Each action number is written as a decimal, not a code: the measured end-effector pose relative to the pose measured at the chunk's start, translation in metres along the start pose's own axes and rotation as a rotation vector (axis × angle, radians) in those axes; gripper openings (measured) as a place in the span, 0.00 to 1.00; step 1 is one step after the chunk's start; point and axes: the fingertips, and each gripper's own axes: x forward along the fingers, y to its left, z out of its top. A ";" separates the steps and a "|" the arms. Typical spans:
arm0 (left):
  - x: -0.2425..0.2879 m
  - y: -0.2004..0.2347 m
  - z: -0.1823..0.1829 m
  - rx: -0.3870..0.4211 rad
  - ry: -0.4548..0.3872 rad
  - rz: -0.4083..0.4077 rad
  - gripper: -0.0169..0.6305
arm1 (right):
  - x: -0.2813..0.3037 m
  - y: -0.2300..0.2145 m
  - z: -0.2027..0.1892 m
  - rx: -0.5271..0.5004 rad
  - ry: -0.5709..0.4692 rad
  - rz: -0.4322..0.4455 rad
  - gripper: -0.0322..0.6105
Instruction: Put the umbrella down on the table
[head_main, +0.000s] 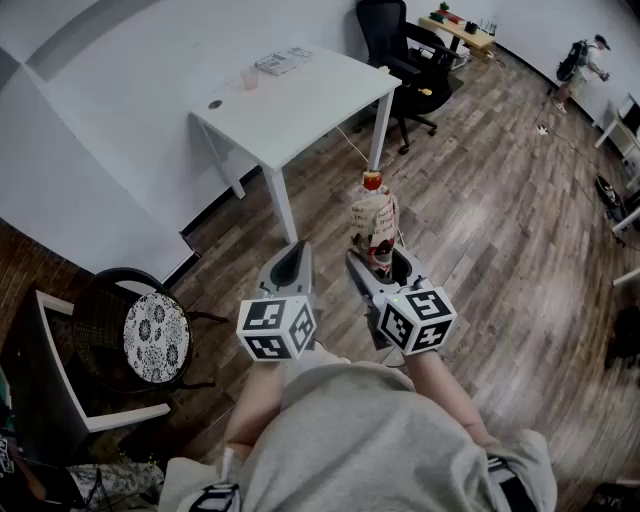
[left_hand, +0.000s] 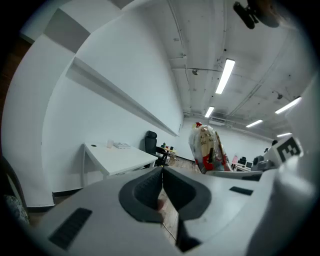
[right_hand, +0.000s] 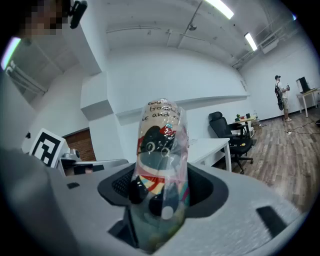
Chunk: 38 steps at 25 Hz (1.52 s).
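The right gripper's (right_hand: 160, 186) dark pads are clamped on the lower part of a folded umbrella (right_hand: 161, 150) in a clear plastic sleeve printed with a cartoon figure. The umbrella sticks out forward and upward from the jaws, its red tip farthest from the hand, and it hangs in the air above the floor, well apart from the table. The left gripper's (left_hand: 161, 186) pads are pressed together with nothing between them.

In the head view the umbrella (head_main: 374, 225) points toward a white rectangular table (head_main: 310, 105) against the white wall. On the table's far end lie a small translucent cup (head_main: 248, 80) and a flat stack of papers (head_main: 283, 61). A stretch of brown wood-plank floor (head_main: 500, 220) separates the person from the table. A black office chair (head_main: 400, 45) stands beyond the table's right end, and a dark wicker chair with a patterned round cushion (head_main: 155, 335) is at the lower left.

Both grippers are held side by side, close together, in front of the person's torso, pointing forward and slightly downward, the left gripper (head_main: 287, 265) just beside the right gripper (head_main: 385, 268).
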 end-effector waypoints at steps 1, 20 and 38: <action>-0.001 0.000 0.000 0.001 -0.002 -0.001 0.04 | 0.000 0.000 -0.001 0.001 -0.001 0.001 0.47; -0.007 0.009 -0.006 0.006 0.019 0.034 0.04 | 0.007 0.006 -0.002 0.004 -0.019 0.041 0.47; 0.097 0.064 0.018 0.001 0.029 0.014 0.04 | 0.102 -0.042 0.029 0.009 -0.028 0.013 0.47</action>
